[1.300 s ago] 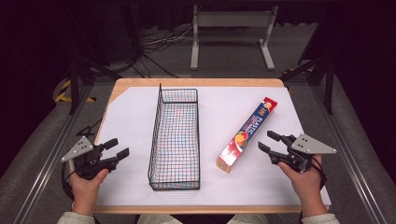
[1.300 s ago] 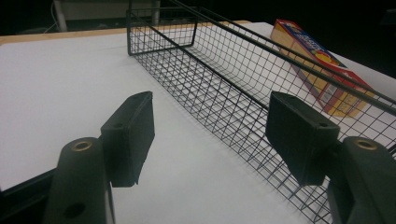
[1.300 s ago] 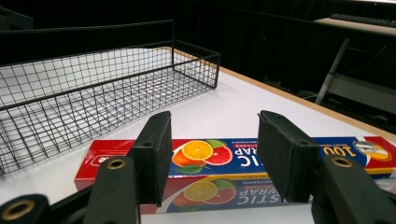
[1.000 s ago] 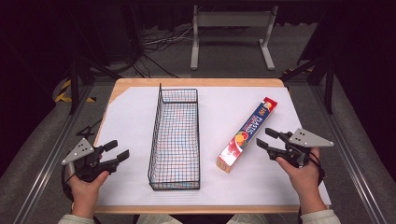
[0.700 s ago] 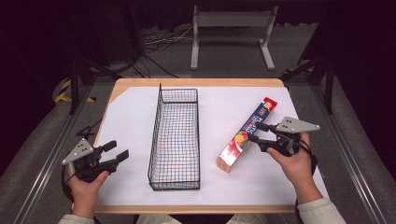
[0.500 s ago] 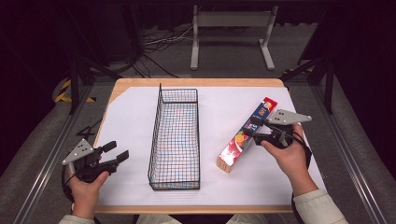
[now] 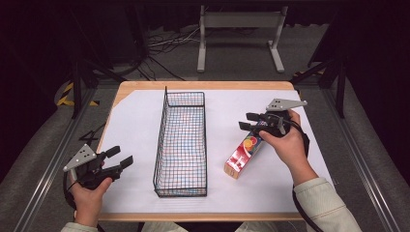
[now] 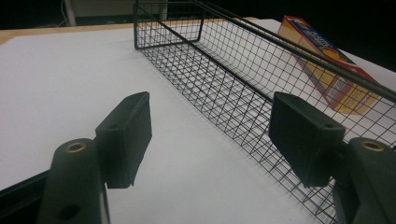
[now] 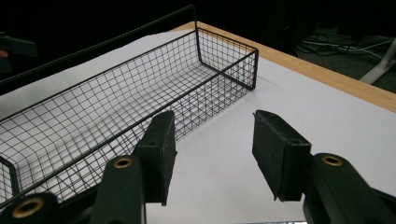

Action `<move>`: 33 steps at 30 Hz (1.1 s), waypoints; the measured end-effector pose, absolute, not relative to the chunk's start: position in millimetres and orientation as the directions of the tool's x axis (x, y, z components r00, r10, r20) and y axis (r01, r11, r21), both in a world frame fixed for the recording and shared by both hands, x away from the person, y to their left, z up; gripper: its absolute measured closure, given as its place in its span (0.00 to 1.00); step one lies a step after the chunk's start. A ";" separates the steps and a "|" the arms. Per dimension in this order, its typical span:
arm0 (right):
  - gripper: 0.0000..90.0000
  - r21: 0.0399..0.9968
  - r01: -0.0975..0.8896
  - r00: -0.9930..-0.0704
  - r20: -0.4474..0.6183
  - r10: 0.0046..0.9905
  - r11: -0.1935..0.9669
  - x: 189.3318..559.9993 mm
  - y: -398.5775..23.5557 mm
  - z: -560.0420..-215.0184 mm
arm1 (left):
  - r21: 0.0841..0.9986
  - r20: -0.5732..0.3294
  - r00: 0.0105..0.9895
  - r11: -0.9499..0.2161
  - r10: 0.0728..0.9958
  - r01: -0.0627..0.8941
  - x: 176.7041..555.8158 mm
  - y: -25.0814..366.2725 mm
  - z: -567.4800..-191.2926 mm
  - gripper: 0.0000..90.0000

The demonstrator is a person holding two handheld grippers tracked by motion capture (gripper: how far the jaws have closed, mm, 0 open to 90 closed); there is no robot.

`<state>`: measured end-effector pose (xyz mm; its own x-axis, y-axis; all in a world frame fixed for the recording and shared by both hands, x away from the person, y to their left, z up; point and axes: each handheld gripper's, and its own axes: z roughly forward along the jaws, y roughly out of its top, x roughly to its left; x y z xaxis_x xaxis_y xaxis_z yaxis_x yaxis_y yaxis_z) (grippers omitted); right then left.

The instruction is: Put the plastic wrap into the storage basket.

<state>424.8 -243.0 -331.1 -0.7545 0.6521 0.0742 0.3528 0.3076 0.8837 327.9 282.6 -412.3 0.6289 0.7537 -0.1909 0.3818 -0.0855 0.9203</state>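
One wire basket [image 7: 181, 142] stands lengthwise on the white sheet [image 7: 135, 125] that covers the table [image 7: 203, 85], and it serves as the landmark here. To the basket's right lies one long box [image 7: 243, 155], its near end angled toward the basket and well apart from it, with bare sheet between them.

The right gripper [image 7: 251, 122] hangs over the far end of the box, right of the basket's far half. Its jaws have just been narrowing; they stand half parted with nothing between them, and in the right gripper view [image 9: 212, 151] they look across bare sheet at the basket's far corner.

The left gripper [image 7: 121, 157] rests left of the basket's near end, close to the table's near left edge, jaws wide and holding nothing [image 8: 210, 135]. Open sheet lies on the basket's left, along its whole length.

Count: one basket, one box, two grippers.
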 end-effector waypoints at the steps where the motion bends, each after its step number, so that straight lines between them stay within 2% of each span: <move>1: 0.56 0.881 0.357 -0.752 0.074 0.655 0.311 427.1 -241.5 -331.1 | 0.920 -0.191 0.628 -0.085 0.755 0.382 328.2 282.7 -412.3 0.34; 4: 0.60 0.866 0.380 -0.749 0.081 0.657 0.326 434.2 -237.4 -332.2 | 0.921 -0.186 0.627 -0.089 0.756 0.380 329.0 282.7 -412.8 0.34; 12: 0.81 0.744 0.507 -0.736 0.110 0.668 0.435 449.9 -224.5 -347.9 | 0.916 -0.196 0.628 -0.087 0.753 0.391 332.1 280.8 -415.2 0.34; 18: 0.93 0.680 0.556 -0.722 0.110 0.683 0.478 456.9 -217.6 -363.8 | 0.919 -0.190 0.627 -0.088 0.755 0.384 331.6 282.7 -414.6 0.34; 28: 0.97 0.568 0.599 -0.724 0.084 0.685 0.564 462.8 -206.1 -379.9 | 0.915 -0.200 0.626 -0.085 0.754 0.395 332.1 282.1 -415.1 0.33; 33: 0.96 0.508 0.627 -0.718 0.084 0.691 0.590 466.8 -197.6 -386.6 | 0.898 -0.229 0.614 -0.079 0.755 0.433 335.4 281.7 -418.6 0.32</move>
